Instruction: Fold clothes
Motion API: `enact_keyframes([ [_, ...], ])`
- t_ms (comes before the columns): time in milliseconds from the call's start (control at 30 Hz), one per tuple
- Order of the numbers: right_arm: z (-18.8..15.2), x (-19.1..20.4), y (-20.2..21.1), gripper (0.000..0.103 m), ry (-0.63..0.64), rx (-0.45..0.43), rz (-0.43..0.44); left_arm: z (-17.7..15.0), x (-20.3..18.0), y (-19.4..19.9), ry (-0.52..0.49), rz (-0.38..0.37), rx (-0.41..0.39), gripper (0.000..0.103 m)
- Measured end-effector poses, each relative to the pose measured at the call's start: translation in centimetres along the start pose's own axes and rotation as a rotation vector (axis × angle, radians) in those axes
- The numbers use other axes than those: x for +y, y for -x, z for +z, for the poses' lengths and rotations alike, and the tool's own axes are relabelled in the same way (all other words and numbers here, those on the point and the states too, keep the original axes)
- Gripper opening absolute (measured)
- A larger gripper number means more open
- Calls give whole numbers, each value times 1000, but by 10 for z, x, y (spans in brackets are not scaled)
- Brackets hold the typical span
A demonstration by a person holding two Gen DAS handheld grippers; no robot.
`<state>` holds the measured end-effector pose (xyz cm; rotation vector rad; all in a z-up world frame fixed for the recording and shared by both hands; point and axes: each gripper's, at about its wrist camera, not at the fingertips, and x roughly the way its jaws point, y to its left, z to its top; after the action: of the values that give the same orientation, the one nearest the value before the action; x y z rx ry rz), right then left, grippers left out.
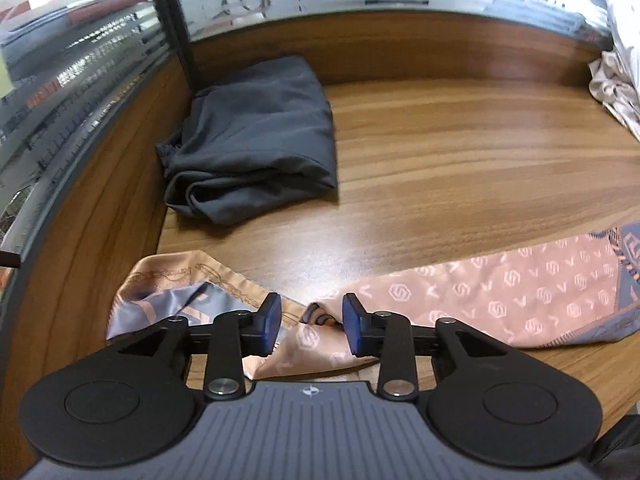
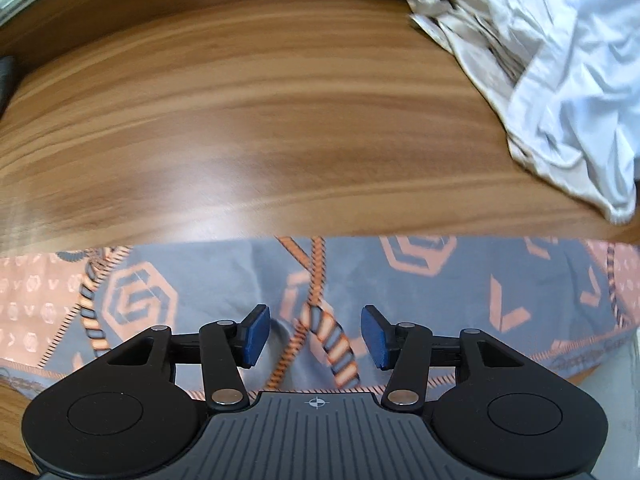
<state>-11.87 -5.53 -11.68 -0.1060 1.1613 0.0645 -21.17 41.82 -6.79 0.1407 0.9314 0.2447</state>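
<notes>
Wood-grain table fills both views, backed by frosted glass partitions. Ahead and left of the left gripper lies a folded dark grey garment. That gripper's jaws stand apart, holding nothing, over a bunched part of the pink and blue patterned garment. The right gripper stands wide above the same garment's blue panel. Far ahead to its right sits a crumpled white pile.

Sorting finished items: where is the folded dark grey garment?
In the left wrist view, the folded dark grey garment lies at the wooden table's far left corner.
</notes>
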Motion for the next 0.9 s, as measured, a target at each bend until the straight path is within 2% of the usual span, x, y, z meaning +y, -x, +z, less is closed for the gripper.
enact_keyframes([
  [67, 6, 5, 1, 54, 20, -10, 13, 1, 3, -1, 10, -2, 2, 47],
  [267, 19, 35, -1, 54, 88, -9, 66, 6, 11, -7, 37, -4, 11, 47],
  [467, 29, 62, -8, 54, 157, 6, 140, 11, 11, -38, -4, 25, 84, 47],
  [900, 48, 160, -8, 54, 501, -18, 381, 9, 32, -55, 83, 99, 147, 47],
])
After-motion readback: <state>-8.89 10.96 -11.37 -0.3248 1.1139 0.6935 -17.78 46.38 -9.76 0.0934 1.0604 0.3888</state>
